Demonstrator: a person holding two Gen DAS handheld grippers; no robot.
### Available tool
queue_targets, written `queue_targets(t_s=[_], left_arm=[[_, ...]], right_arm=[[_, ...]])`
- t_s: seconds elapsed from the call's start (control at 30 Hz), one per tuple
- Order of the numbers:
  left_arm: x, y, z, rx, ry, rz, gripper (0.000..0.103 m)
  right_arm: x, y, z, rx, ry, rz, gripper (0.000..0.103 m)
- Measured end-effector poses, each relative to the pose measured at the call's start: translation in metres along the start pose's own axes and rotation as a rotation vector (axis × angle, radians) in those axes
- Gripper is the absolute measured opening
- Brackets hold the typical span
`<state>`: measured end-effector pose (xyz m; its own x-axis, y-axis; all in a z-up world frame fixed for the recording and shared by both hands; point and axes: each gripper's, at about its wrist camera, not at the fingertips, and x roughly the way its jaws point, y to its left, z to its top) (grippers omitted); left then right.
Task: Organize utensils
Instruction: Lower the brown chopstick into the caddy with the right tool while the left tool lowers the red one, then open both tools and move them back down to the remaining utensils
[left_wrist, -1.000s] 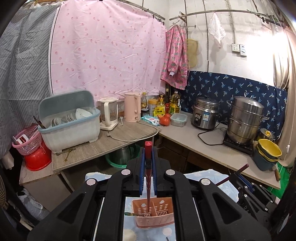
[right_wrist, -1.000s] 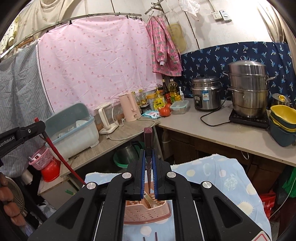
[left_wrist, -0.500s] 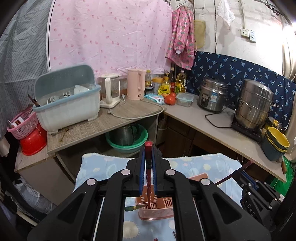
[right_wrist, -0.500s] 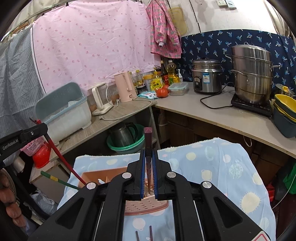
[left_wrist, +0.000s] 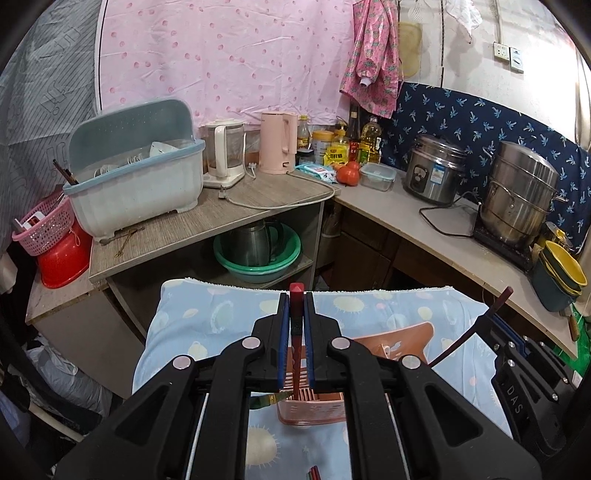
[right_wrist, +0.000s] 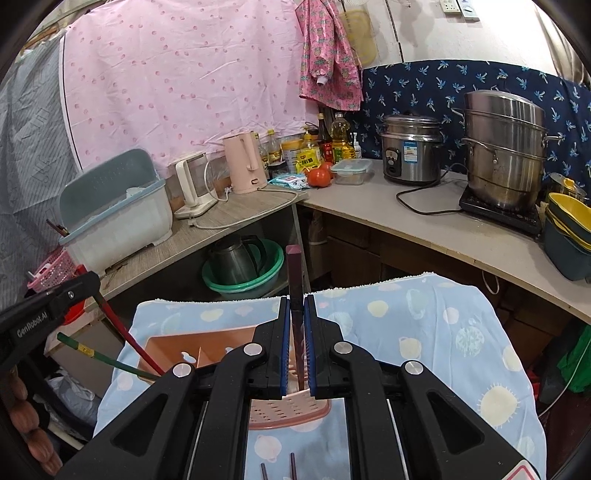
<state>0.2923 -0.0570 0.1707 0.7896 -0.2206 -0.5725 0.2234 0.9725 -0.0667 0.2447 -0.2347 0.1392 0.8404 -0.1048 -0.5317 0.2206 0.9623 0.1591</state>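
A: What is seen from the left wrist?

B: The left claw (left_wrist: 295, 314) is seen pressed together on a red chopstick (left_wrist: 295, 295), which is held upright, its lower end reaching down into a pink caddy (left_wrist: 314, 408). The caddy is set on a blue cloth (left_wrist: 207, 332) that covers the tabletop. A green chopstick (left_wrist: 267, 400) is seen sticking out of the caddy's left side. At the right edge the right claw (left_wrist: 491, 314) is glimpsed, with a dark chopstick (left_wrist: 498, 301) pinched in it and slanted down toward the caddy. Two more chopstick ends (left_wrist: 314, 472) are seen lying on the cloth at the bottom edge.

A: And from the right wrist?

B: The right claw (right_wrist: 297, 314) is seen closed on the dark chopstick (right_wrist: 294, 273), held upright, its lower part lost between the pads above the caddy (right_wrist: 288, 410). Whether its tip is touching the caddy cannot be told. At the left, the left claw (right_wrist: 86, 282) is seen with the red chopstick (right_wrist: 125, 332) gripped in it and angled down into the caddy. The green chopstick (right_wrist: 103, 356) is seen jutting out leftward past the cloth (right_wrist: 424, 332). Two chopstick ends (right_wrist: 277, 469) are seen on the cloth near the bottom.
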Motion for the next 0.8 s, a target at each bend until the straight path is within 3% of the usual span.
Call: queue_targets(t_s=[0.07,0.2,0.27,0.37,0.53,0.8], left_arm=[[0.000,0.000,-0.003,0.000,-0.013,0.020,0.011],[-0.003,0.000,-0.006,-0.004,-0.030,0.058,0.045],[-0.004,0.003,-0.007,-0.010,-0.035,0.068,0.051],[-0.006,0.007,-0.008,-0.021,-0.033,0.073,0.054],[-0.014,0.012,-0.012,-0.037,-0.032,0.076,0.059],[-0.036,0.013,-0.027,-0.043,-0.031,0.064,0.059]], right_arm=[[0.003,0.000,0.000,0.005,0.013,-0.003,0.008],[0.000,0.002,-0.005,0.001,0.010,-0.020,0.010],[-0.002,0.002,-0.007,0.006,0.010,-0.020,0.015],[-0.007,0.004,-0.008,0.007,-0.002,-0.025,0.025],[-0.024,0.003,-0.008,0.007,-0.036,-0.026,0.031],[-0.056,-0.004,-0.020,0.016,-0.040,-0.009,0.032]])
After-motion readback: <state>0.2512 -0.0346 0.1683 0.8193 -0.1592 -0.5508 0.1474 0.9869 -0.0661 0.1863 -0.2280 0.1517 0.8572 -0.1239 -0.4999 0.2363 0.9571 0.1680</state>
